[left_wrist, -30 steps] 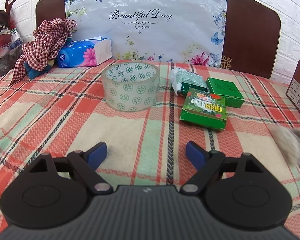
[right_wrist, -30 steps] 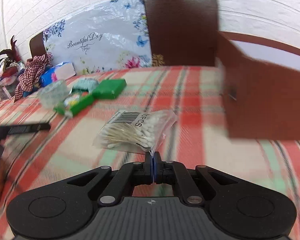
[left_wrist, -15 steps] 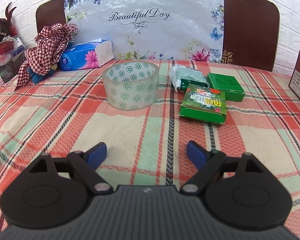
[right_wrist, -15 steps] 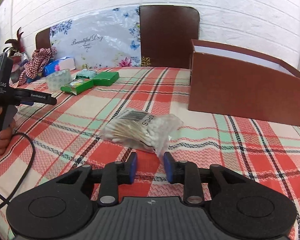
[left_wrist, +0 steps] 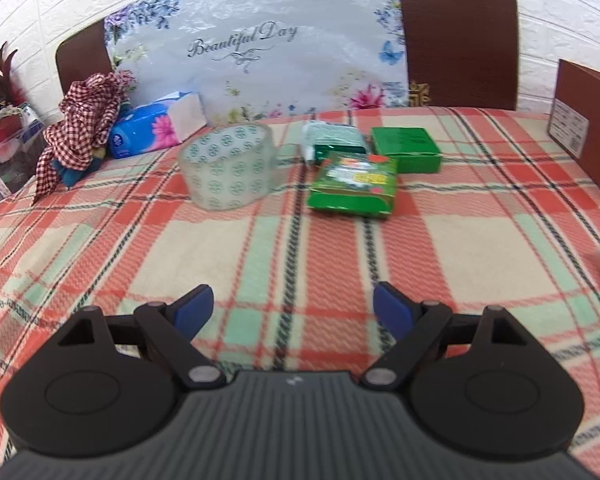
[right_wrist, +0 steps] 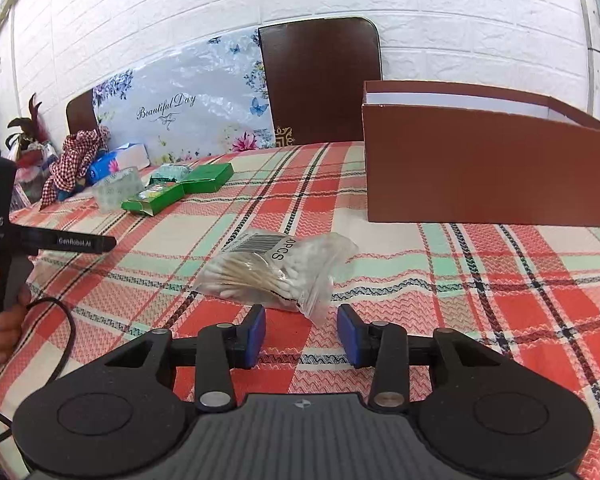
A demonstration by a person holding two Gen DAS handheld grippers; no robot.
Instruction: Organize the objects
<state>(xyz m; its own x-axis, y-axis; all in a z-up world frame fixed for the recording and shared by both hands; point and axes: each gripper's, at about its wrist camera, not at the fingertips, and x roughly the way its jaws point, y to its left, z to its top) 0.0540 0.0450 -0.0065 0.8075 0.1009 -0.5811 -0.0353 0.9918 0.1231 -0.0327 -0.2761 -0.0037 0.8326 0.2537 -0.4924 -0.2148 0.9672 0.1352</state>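
Observation:
A clear bag of cotton swabs (right_wrist: 276,270) lies on the plaid cloth just beyond my right gripper (right_wrist: 301,334), which is open and empty. A brown open box (right_wrist: 484,172) stands at the right rear. My left gripper (left_wrist: 293,312) is open and empty above the cloth. Ahead of it are a roll of clear tape (left_wrist: 229,172), a printed green box (left_wrist: 354,190), a plain green box (left_wrist: 405,149) and a green foil packet (left_wrist: 334,142). The same group shows at the left in the right wrist view (right_wrist: 168,190).
A blue tissue pack (left_wrist: 156,126) and a checked cloth bundle (left_wrist: 80,128) lie at the far left. Chair backs (right_wrist: 320,80) and a floral plastic sheet (left_wrist: 256,48) stand behind the table. The left hand-held gripper (right_wrist: 24,240) shows at the left of the right wrist view.
My right gripper has let go of the swab bag, opened and drawn back a little; the bag now lies on the cloth. The left gripper has shifted slightly and stays open.

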